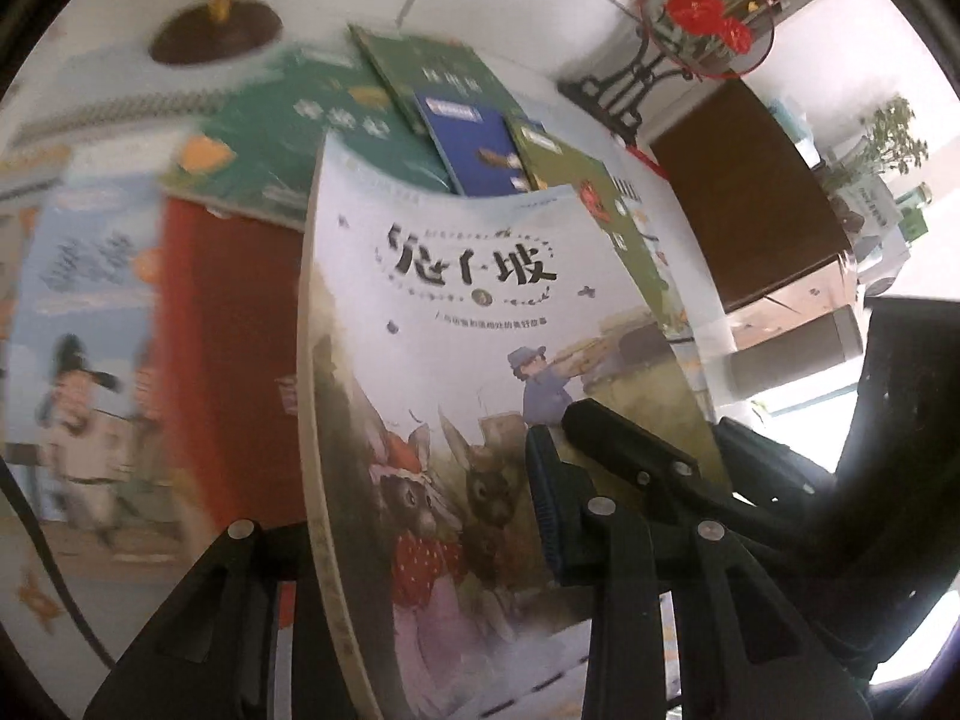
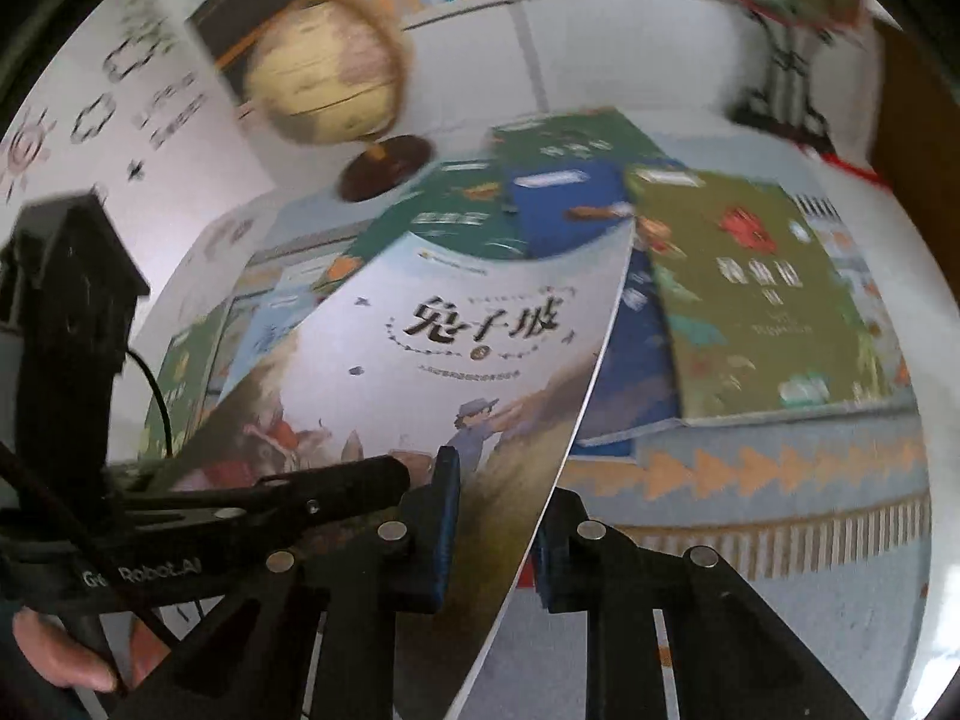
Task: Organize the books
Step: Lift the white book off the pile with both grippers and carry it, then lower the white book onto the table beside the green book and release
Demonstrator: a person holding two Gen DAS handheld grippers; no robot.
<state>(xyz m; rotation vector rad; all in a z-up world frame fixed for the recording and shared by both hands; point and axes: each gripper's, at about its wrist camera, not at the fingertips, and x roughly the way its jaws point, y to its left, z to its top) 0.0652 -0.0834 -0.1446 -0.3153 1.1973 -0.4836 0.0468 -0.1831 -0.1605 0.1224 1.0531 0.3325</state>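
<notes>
A pale picture book with rabbits on its cover (image 1: 468,276) is lifted off the table and tilted, its cover bowed. My left gripper (image 1: 396,516) is shut on its lower spine edge, one finger on each side. My right gripper (image 2: 498,516) is shut on the book's (image 2: 456,348) lower right edge, blue pads pressed on both faces. In the left wrist view the right gripper (image 1: 600,426) reaches in from the right. In the right wrist view the left gripper (image 2: 384,474) comes in from the left, with a hand (image 2: 60,654) on its handle.
Beneath lie several loose books: a green book (image 2: 456,210), a blue book (image 2: 558,204), an olive book (image 2: 750,288) and a red book (image 1: 228,330), on a patterned cloth (image 2: 780,480). A globe (image 2: 324,78) and a red fan ornament (image 1: 702,12) stand behind, before shelves.
</notes>
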